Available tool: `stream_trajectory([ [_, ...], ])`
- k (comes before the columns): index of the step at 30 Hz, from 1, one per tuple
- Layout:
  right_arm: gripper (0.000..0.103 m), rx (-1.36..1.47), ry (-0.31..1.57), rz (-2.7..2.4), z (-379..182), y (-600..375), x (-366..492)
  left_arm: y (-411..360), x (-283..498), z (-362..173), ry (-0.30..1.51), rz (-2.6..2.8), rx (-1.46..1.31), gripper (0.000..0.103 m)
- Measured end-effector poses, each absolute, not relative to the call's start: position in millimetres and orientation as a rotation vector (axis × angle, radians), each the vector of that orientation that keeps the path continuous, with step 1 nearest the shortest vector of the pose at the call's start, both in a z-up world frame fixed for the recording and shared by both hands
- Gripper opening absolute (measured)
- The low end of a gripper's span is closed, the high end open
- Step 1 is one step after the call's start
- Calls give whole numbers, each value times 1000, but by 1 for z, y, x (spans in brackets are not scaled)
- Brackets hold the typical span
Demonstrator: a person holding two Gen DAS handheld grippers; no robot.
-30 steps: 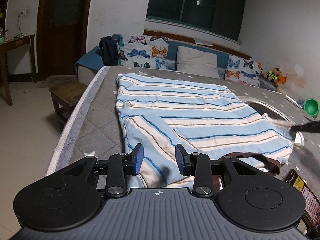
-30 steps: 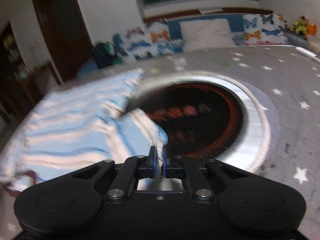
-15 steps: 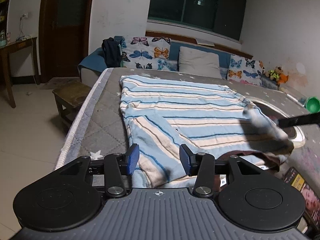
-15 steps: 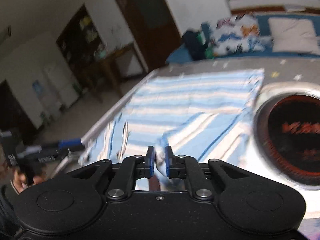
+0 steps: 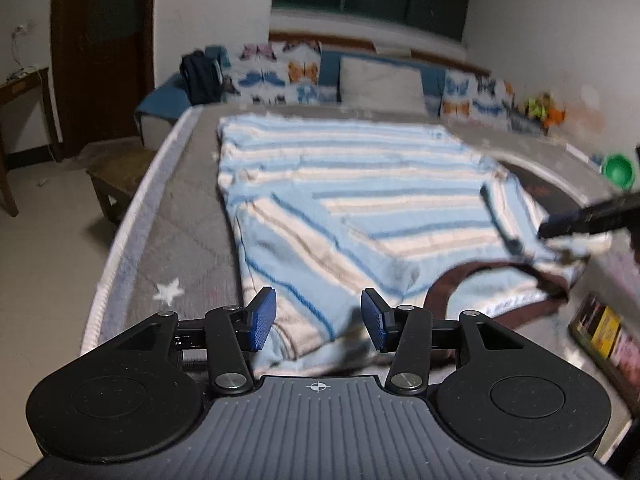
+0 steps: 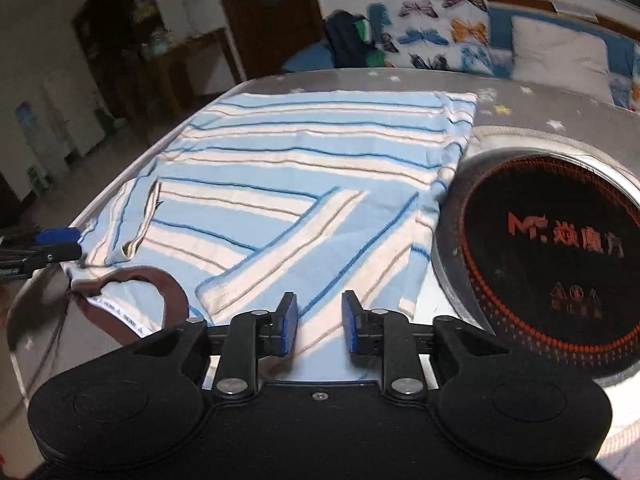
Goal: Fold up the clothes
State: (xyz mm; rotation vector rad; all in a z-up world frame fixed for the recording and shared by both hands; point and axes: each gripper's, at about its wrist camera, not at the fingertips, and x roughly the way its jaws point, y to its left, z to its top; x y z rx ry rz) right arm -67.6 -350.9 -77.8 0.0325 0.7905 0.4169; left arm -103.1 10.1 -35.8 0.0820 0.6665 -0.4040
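A blue-and-white striped shirt (image 6: 304, 184) lies spread on a grey star-print table cover (image 5: 180, 220), brown-trimmed collar (image 6: 132, 280) toward the cameras, w/ both sleeves folded in diagonally over the body so the stripes cross at angles. Its far right edge laps against a round black cooktop (image 6: 552, 248) w/ orange lettering. The left gripper (image 5: 318, 318) hovers just over the near left sleeve, blue pads spread wide, holding nothing. The right gripper (image 6: 319, 324) sits above the near right sleeve, pads parted, also holding nothing. Butterfly-print cushions (image 5: 280, 76) line the bench behind; a green bowl (image 5: 618, 170) sits at far right.
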Motion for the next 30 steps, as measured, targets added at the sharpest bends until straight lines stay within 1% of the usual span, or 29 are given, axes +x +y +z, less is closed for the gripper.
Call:
stream_trajectory([
  [2,28,-16,782,421,-70,-351,-75,10,-108,-34,663,-427,119,48],
  [4,32,-100,779,454,-63,-350,-86,10,-116,-29,649,-460,159,48],
  [6,39,-187,776,486,-57,-349,-97,9,-123,-26,639,-492,196,48],
  [8,43,-283,776,513,-57,-346,-110,4,-131,-29,623,-543,258,49],
  [13,43,-421,776,607,-62,-330,-124,-13,-139,-35,603,-619,380,49],
  [20,42,-504,782,706,-69,-309,-126,-28,-136,-40,572,-658,437,48],
  [22,42,-515,791,726,-70,-303,-123,-31,-134,-41,563,-671,440,46],
  [23,40,-522,796,735,-70,-301,-122,-32,-133,-42,560,-676,440,43],
  [24,35,-529,801,742,-71,-298,-122,-33,-132,-43,558,-680,441,38],
  [25,32,-538,809,748,-73,-296,-121,-35,-131,-45,556,-686,439,34],
  [26,27,-546,814,751,-74,-293,-121,-35,-131,-45,554,-690,440,27],
  [27,21,-547,813,751,-74,-292,-121,-35,-132,-45,552,-692,442,23],
  [28,19,-548,812,752,-73,-291,-121,-35,-131,-44,545,-684,443,22],
  [29,15,-548,810,750,-73,-291,-121,-36,-131,-44,536,-674,444,19],
  [30,11,-549,804,744,-72,-290,-121,-36,-129,-42,530,-666,429,18],
])
